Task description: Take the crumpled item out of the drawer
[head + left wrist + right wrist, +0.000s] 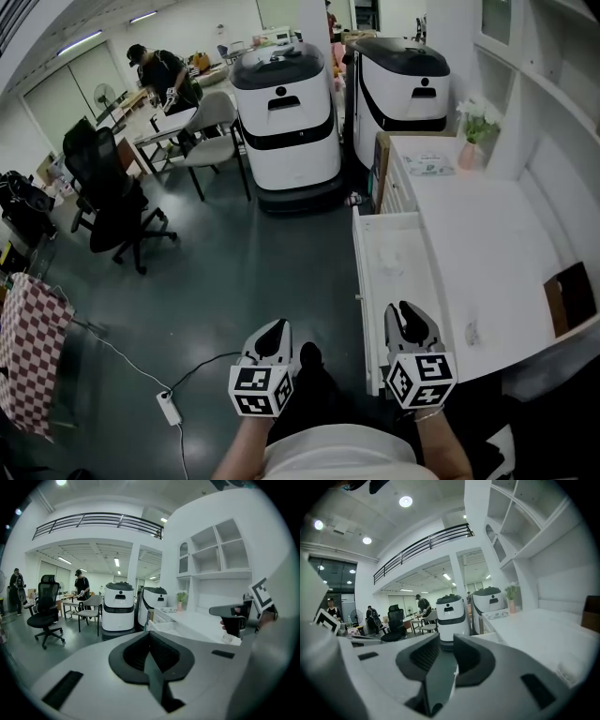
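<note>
Jaws together on left gripper (272,334), slightly apart and empty on right gripper (410,317), open drawer (405,281) lengthwise away from person.

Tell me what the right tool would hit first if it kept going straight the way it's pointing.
Nothing close. The right tool points along the open drawer, toward the white service robot beyond it. Tilted a little down, it would probably touch the drawer first, but depth is unclear.

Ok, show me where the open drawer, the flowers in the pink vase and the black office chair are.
open drawer (412,286), head view, on its bare bottom panel.
flowers (478,120), head view, on the blooms.
black office chair (94,164), head view, on the backrest.
</note>
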Tool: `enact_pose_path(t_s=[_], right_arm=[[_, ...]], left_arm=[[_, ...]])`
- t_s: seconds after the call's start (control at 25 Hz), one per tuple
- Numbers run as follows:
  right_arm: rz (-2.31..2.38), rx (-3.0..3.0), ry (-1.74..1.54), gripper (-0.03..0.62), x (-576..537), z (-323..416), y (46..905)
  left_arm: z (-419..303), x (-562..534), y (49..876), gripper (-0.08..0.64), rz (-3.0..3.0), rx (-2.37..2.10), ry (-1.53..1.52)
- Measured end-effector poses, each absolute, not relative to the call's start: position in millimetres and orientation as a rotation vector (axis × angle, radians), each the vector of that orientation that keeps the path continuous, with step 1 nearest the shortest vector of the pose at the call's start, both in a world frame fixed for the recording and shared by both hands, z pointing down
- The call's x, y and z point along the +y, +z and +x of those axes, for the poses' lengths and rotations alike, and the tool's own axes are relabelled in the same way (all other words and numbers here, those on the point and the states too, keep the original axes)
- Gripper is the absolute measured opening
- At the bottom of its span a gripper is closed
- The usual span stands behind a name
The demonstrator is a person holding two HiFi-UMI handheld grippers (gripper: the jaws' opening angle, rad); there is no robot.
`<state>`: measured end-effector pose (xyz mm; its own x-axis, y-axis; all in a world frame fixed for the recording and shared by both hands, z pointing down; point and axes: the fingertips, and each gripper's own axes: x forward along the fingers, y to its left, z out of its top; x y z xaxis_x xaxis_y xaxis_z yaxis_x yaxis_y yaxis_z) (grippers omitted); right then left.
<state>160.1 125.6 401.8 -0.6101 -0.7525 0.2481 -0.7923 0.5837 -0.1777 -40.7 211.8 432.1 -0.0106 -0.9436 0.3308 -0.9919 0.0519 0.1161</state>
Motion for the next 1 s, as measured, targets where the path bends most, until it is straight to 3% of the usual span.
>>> enact_pose_path(t_s=[0.2,0.4,1.0], right_arm=[[1.290,-2.649,0.451,0.138,107.4,149.2,408.9],[1.308,-2.604,0.471,0.167,77.0,132.1,417.8],[1.485,-2.401,0.486,0.169,-39.5,90.9,438.3]], left_arm=[[-52.4,193.0,439.0,-0.006,1.947,-1.989,0.228],[-71.2,164.5,449.7,-0.006,1.942,-1.950,0.232],[-137.7,17.4,460.7,-0.006,2.030,-1.802,0.264]])
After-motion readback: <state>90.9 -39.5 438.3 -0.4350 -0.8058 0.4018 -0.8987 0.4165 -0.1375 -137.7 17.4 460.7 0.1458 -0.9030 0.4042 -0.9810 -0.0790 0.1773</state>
